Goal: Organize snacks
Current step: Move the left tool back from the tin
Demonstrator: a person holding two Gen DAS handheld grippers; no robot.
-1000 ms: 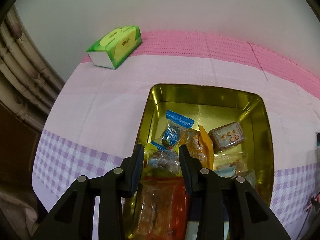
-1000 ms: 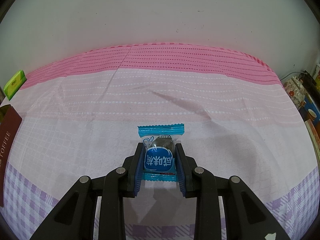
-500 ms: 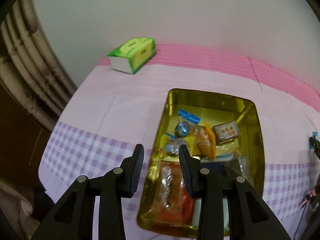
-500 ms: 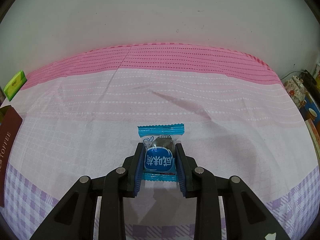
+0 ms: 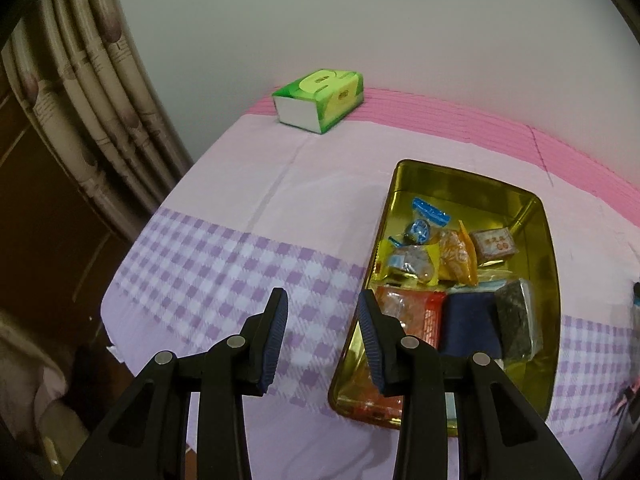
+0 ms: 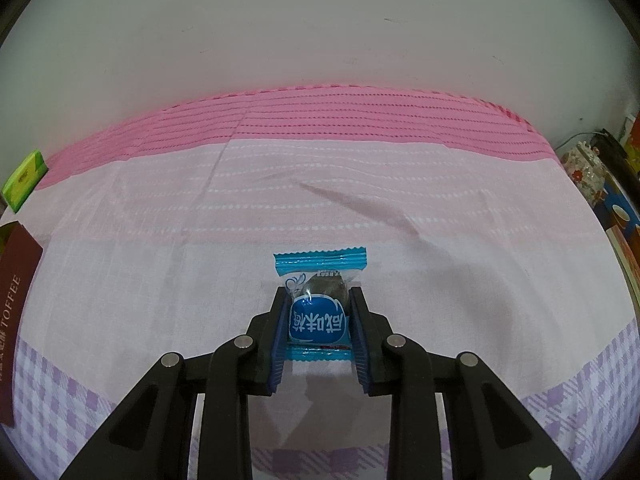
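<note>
right gripper (image 6: 319, 322): clenched on a blue-wrapped candy (image 6: 319, 308) lying on the pink tablecloth (image 6: 360, 200), jaws pressing both sides of the wrapper; candy not yet lifted, well apart from the tin. left gripper (image 5: 322, 320): released, nothing between its pads, above the checked near edge of the cloth just left of the gold tin (image 5: 536, 240). gold tin: already holds many wrapped snacks, far end bare. green tissue box (image 5: 320, 100): far left. left to do, by judgement: carry candy to tin.
</note>
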